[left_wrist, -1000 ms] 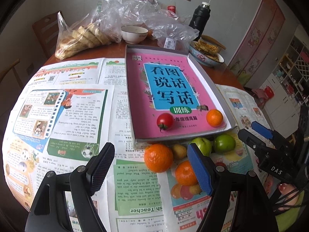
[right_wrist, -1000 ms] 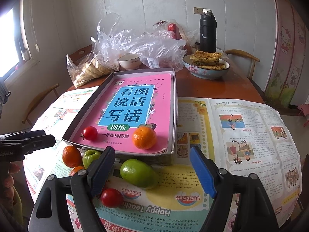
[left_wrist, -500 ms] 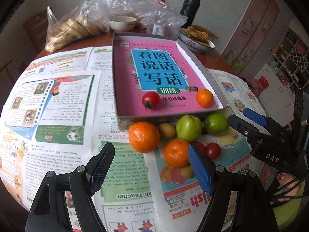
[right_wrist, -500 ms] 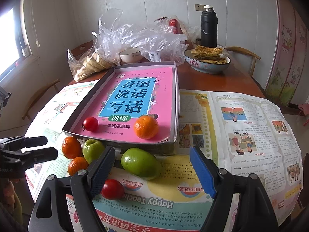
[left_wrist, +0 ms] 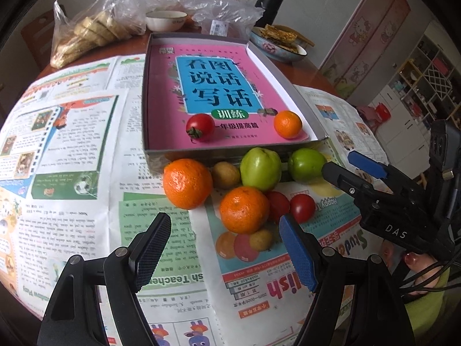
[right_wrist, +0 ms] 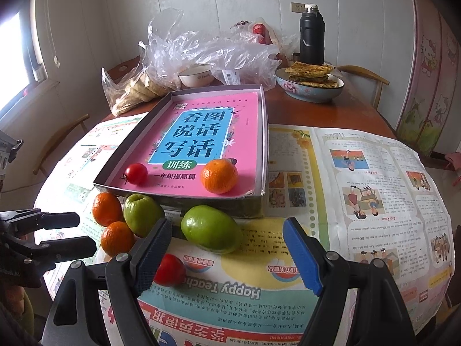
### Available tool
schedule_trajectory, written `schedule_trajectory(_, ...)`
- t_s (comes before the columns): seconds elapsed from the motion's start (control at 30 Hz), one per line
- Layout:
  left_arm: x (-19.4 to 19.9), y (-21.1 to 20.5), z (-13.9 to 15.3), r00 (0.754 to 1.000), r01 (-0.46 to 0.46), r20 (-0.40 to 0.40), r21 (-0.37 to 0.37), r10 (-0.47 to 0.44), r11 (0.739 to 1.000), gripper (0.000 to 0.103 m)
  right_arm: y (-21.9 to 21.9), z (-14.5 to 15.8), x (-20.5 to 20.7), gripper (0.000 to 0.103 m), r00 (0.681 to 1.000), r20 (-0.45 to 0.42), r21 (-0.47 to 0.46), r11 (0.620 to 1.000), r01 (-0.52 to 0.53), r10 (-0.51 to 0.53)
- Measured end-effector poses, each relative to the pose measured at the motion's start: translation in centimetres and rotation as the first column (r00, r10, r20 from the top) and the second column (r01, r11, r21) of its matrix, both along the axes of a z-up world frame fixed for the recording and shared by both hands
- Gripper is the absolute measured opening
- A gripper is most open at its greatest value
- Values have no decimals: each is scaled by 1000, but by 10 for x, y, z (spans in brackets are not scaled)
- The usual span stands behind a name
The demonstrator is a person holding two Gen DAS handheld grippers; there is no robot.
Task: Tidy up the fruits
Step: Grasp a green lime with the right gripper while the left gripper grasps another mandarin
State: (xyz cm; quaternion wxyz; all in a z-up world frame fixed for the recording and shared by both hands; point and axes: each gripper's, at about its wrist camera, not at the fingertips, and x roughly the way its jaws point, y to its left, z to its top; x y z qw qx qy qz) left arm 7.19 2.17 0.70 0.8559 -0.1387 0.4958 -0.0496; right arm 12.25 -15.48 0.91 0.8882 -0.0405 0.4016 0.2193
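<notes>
Fingers (left_wrist: 152, 248) of the left gripper (left_wrist: 224, 248) gape wide, empty, an orange (left_wrist: 244, 209) at twelve o'clock; the right gripper (right_wrist: 227, 255) likewise, above a green fruit (right_wrist: 211, 228).

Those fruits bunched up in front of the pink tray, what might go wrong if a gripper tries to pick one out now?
1. The loose fruits touch one another: the near orange leans on a red tomato, so closing on one may send a neighbour rolling over the newspaper.
2. The left gripper and right gripper both point into the same pile and could collide.
3. The tray already holds round fruit that may roll if bumped.
</notes>
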Motion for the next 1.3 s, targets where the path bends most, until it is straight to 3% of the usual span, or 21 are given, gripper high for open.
schedule_trajectory(0.33, 6, -2, -13, 999, 9, -41, -98, -13, 995, 77, 4, -9, 1, 79, 999, -30, 0, 1000, -20, 20)
schedule_trajectory(0.6, 16, -5, -21, 997, 15, -68, -160, -26, 987, 56, 2, -12, 5, 79, 999, -41, 6, 1000, -22, 22)
schedule_trajectory(1.1, 31, -5, -31, 995, -3, -102, -178, -15, 984, 55, 9, -25, 19, 79, 994, -91, 31, 998, -57, 60)
schedule_trajectory(1.3, 35, -4, -31, 995, 1, -102, -182, -20, 983, 53, 15, -32, 24, 70, 990, -118, 34, 997, -71, 75)
